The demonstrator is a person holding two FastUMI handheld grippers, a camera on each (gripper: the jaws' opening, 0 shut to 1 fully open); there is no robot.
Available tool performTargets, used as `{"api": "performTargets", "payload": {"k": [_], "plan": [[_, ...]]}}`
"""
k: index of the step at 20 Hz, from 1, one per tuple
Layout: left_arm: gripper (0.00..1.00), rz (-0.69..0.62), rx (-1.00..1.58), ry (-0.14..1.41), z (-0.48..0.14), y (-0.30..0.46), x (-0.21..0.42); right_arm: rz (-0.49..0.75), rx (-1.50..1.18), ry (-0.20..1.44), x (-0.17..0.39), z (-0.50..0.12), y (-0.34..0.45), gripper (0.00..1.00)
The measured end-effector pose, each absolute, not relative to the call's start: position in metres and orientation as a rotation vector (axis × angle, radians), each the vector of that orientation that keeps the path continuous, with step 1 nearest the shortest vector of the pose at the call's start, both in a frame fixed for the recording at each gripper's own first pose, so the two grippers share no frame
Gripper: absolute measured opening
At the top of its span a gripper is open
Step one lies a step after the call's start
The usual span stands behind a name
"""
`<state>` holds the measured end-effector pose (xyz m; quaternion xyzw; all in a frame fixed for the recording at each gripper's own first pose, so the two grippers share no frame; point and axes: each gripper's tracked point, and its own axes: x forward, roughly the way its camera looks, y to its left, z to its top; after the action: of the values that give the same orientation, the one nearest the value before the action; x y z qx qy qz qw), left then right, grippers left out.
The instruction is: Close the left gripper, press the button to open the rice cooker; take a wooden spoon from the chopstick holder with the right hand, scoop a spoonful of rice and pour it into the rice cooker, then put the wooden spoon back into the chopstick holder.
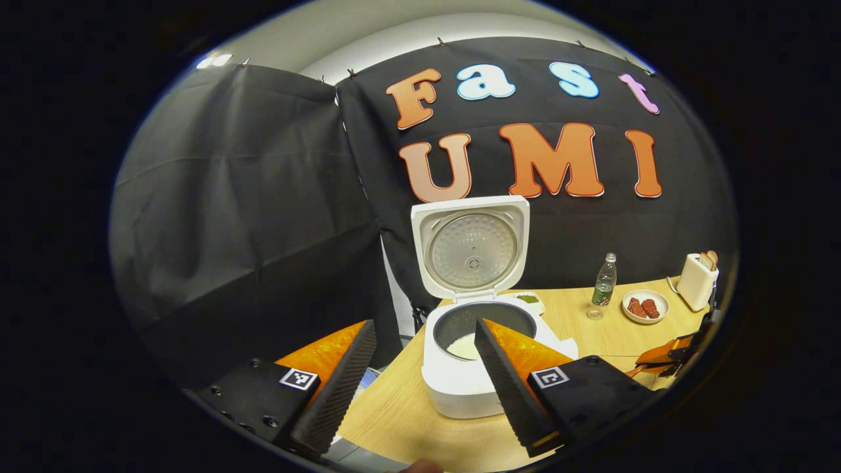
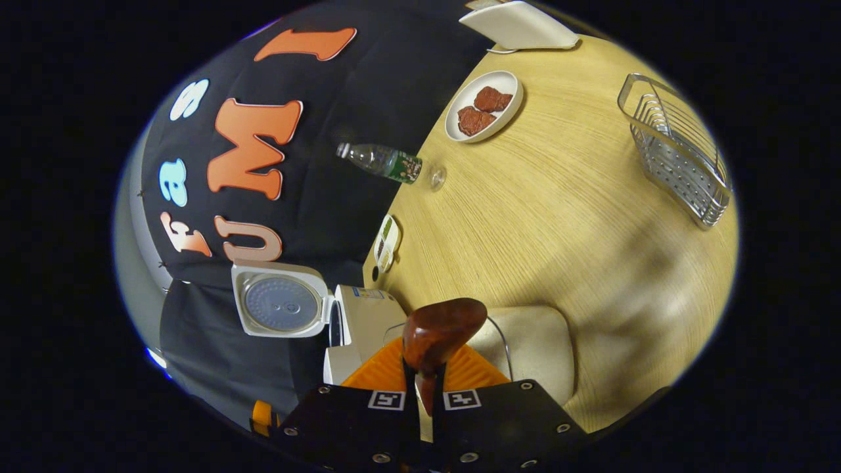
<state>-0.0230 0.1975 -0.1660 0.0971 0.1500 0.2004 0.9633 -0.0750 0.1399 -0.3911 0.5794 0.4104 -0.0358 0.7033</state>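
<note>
Here, right claw (image 2: 420, 387) clamped on wooden spoon (image 2: 435, 338), left claw (image 1: 420, 374) wide apart

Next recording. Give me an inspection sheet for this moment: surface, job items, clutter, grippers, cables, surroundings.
Surface: wooden table, bare in the middle.
Job's things: rice cooker at the table's edge, lid upright and open, something white in the pot. Wooden spoon clamped in the right gripper, bowl end forward. Chopstick holder at the far corner.
Clutter: water bottle, plate of reddish-brown pieces, small dish behind the cooker, wire rack.
Grippers: left gripper open, holding nothing, pointed at the cooker; right shut on the spoon.
Cables: nothing seen.
Surroundings: black cloth wall behind and beside the table.
</note>
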Motion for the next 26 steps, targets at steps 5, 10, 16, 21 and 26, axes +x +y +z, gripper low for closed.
{"api": "performTargets", "payload": {"k": [5,10,16,21,26], "plan": [[1.0,0.393,0.199,0.274,-0.16,0.184,-0.016,-0.051,1.436,0.817,-0.062,-0.363,0.108,0.07],[1.0,0.409,0.181,0.243,-0.153,0.182,-0.014,-0.027,1.581,0.764,-0.035,-0.328,0.108,0.07],[0.99,0.46,0.166,0.183,-0.136,0.2,-0.026,0.074,1.678,0.759,0.018,-0.279,0.154,0.07],[0.99,0.513,0.168,0.166,-0.131,0.224,-0.041,0.175,1.657,0.768,0.066,-0.244,0.204,0.07],[0.99,0.549,0.154,0.15,-0.125,0.242,-0.055,0.221,1.523,0.781,0.106,-0.232,0.248,0.07]]}}
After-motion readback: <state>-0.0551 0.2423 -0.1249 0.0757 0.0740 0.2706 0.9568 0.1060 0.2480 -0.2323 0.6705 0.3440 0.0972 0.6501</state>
